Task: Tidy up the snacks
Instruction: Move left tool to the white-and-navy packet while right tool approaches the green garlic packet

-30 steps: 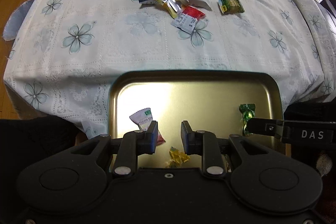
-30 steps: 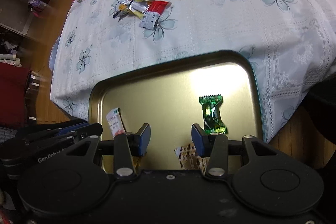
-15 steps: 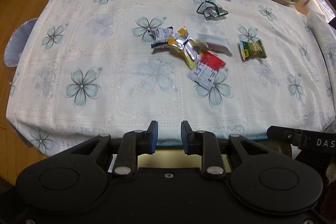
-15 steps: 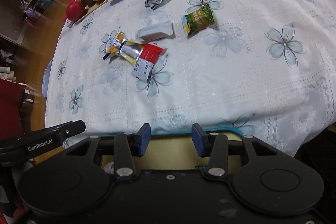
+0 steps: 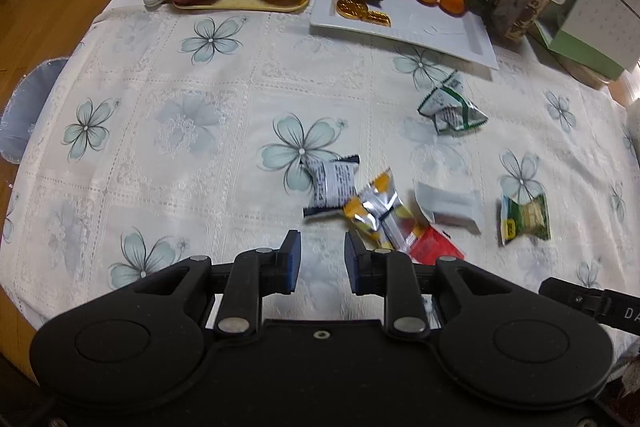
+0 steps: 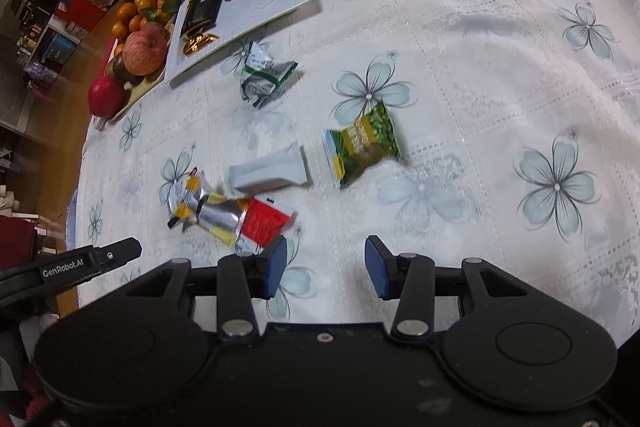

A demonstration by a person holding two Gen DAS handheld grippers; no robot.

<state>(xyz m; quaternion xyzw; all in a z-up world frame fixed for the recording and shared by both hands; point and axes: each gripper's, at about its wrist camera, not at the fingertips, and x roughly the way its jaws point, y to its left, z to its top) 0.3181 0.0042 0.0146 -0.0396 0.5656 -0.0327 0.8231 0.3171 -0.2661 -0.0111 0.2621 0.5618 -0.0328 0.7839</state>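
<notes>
- Left gripper [image 5: 322,262]: jaws parted by a narrow gap, nothing between them; only the flowered cloth on the counter [image 5: 168,131] shows through the gap.
- Right gripper [image 6: 326,269]: jaws spread wider, likewise empty, over bare cloth.
- Landmark: white packet [image 5: 448,205], lying flat mid-counter. All places below are as seen in the left wrist view.
- Green-yellow packet [image 5: 524,217]: right of the white packet, apart from it.
- Red packet [image 5: 434,247]: just in front of the white packet, partly hidden by the left gripper's right finger.
- Silver-yellow packet [image 5: 374,209]: just left of the white packet, overlapping the red one.
- Grey printed packet [image 5: 330,185]: further left, touching the silver-yellow one.
- Green-white packet [image 5: 450,107]: beyond the white packet, well apart, crumpled.
- White plate [image 5: 436,27]: far side, beyond the green-white packet; carries a dark packet, gold coins and mandarins.
- Fruit tray [image 5: 240,1]: left of the plate, with apples.
</notes>
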